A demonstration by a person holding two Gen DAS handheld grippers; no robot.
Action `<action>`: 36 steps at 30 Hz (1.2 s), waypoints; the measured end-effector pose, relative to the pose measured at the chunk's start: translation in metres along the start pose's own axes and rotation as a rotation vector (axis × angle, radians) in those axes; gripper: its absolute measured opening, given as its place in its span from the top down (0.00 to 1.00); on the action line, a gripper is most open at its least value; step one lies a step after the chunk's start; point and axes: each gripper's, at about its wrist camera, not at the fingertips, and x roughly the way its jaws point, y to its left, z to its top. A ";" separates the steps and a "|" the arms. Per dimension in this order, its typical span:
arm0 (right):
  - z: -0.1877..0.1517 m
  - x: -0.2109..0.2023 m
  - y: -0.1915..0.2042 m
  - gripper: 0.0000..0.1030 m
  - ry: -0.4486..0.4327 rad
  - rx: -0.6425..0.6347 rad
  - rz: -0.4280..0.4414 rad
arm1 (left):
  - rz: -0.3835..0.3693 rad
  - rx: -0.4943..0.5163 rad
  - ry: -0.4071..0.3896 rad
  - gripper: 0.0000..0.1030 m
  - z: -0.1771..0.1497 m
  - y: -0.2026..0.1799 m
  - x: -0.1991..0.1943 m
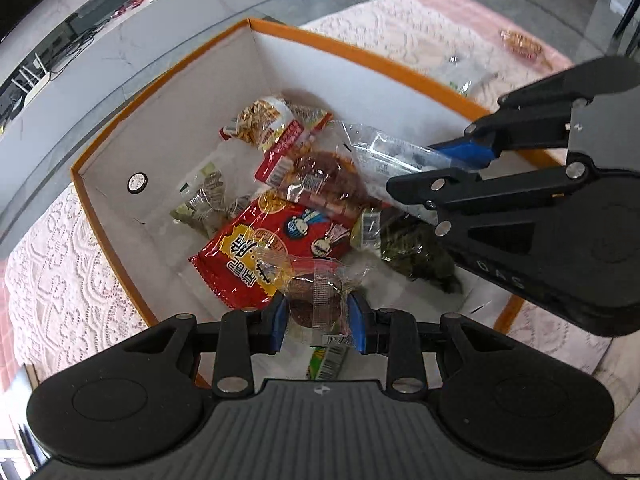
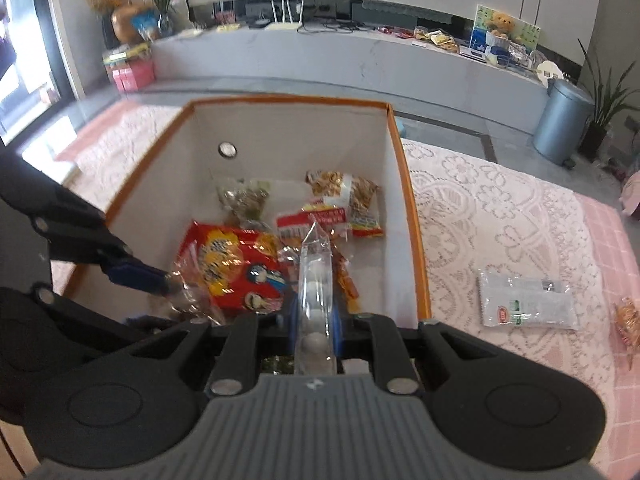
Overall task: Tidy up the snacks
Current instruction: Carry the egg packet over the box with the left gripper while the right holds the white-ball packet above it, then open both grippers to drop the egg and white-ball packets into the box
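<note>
Left fingers (image 1: 318,322): I am pinching a clear-wrapped brown cake (image 1: 316,300).
Right fingers (image 2: 316,328): I am pinching a clear packet (image 2: 316,276) over the orange box (image 2: 412,216).

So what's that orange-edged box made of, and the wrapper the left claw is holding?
The box looks like stiff cardboard: thin straight walls, matte white inside, orange along the rim. The wrapper in the left gripper seems to be thin clear plastic film: you can see the dark round snack through it, and it crinkles and glints. Plastic is a guess from its look.
</note>
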 end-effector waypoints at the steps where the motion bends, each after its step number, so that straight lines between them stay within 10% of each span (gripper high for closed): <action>1: 0.000 0.003 0.002 0.87 0.008 -0.007 -0.005 | 0.005 0.009 0.011 0.66 0.000 -0.001 0.003; 18: 0.000 0.017 0.010 0.81 0.078 -0.044 -0.050 | 0.019 0.002 0.039 0.53 -0.001 0.005 0.019; 26: 0.001 0.008 0.014 0.47 0.063 -0.028 -0.012 | 0.026 -0.009 -0.007 0.31 -0.005 0.006 0.003; 36: 0.002 -0.024 -0.004 0.40 0.004 0.109 0.027 | 0.027 -0.097 -0.101 0.30 -0.019 0.008 -0.034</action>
